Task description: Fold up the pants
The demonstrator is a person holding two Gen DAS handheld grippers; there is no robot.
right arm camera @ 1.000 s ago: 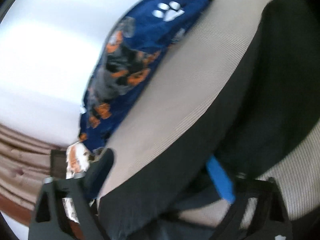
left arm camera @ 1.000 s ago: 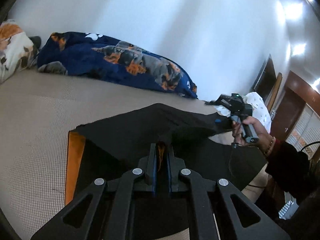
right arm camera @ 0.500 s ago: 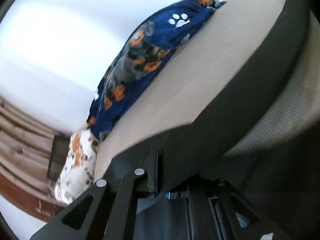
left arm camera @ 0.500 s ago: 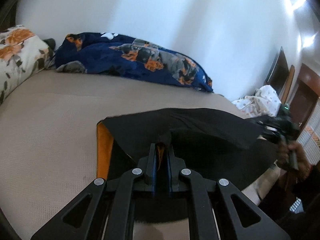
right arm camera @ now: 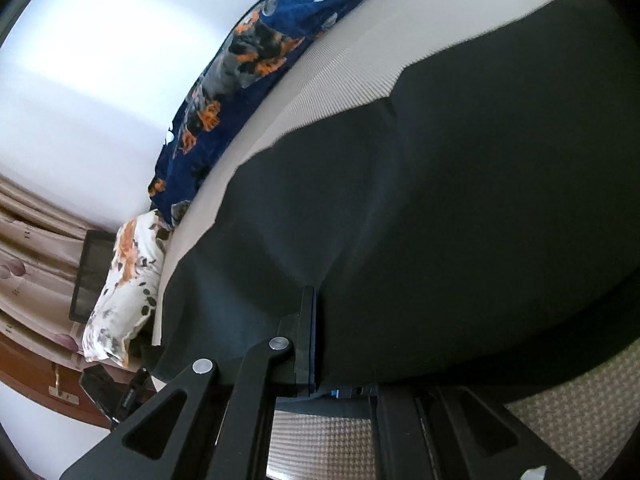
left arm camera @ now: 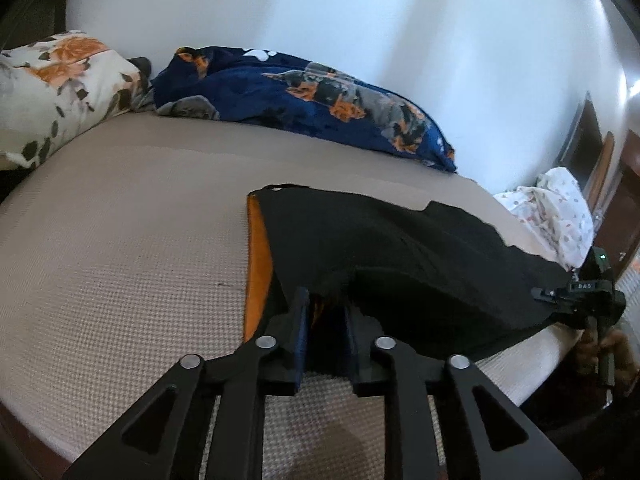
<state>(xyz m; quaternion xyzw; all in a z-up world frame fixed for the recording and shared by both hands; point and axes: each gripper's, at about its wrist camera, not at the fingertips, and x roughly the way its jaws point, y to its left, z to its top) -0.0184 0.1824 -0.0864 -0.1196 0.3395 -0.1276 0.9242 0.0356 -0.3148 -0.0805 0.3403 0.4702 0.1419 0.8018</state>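
Since a second ago, both of my grippers have carried the black cloth pants with an orange lining [left arm camera: 360, 240] down and toward me, so the lifted fold now lies lower over the beige woven bed cover [left arm camera: 120, 260]. The pants lie on the bed, near its front edge, an orange strip showing along their left side.

My left gripper [left arm camera: 326, 312] has its jaws pressed together on a bunch of the near hem. My right gripper [right arm camera: 316, 320] is likewise pinching cloth, which drapes over one finger and hides it; in the left view this gripper sits at the far right edge of the pants.

I judge the step in hand to be laying one half over the other. Next, both edges need lowering together, matched flat, before I let go.

Counted: one pair of pants, two grippers, one dark blue dog-print blanket [left arm camera: 304, 96], one white floral pillow [left arm camera: 56, 84], one white spotted cloth bundle [left arm camera: 556, 212].
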